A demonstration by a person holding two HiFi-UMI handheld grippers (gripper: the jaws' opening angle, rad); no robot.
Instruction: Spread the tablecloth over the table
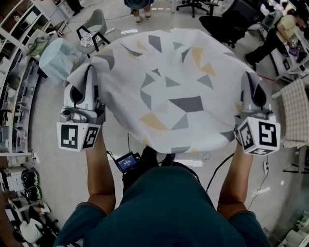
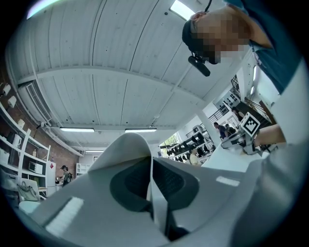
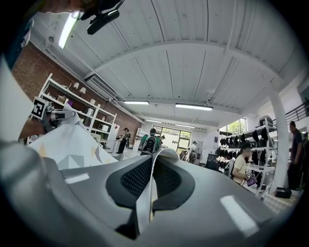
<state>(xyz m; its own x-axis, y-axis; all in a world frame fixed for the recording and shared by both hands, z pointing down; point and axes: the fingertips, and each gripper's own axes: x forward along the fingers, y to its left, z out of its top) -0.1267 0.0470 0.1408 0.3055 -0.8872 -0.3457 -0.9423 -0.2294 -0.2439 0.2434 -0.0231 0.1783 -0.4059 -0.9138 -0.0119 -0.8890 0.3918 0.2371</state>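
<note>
The tablecloth (image 1: 169, 82), white with grey and yellow triangles, hangs stretched out in the air between my two grippers. My left gripper (image 1: 88, 77) is shut on its left edge, and my right gripper (image 1: 251, 79) is shut on its right edge. In the left gripper view a thin fold of cloth (image 2: 126, 150) stands pinched between the closed pads of the left gripper (image 2: 151, 166). In the right gripper view the right gripper (image 3: 153, 166) clamps a cloth edge (image 3: 166, 153), and the rest of the cloth (image 3: 72, 142) billows to the left. The table is hidden under the cloth.
A grey chair (image 1: 94, 26) and a pale blue bundle (image 1: 55, 58) stand at the far left. Shelves (image 1: 19, 29) run along the left wall. Black office chairs (image 1: 227, 21) and a seated person (image 1: 282, 31) are at the far right. Someone's feet (image 1: 140, 14) show beyond the cloth.
</note>
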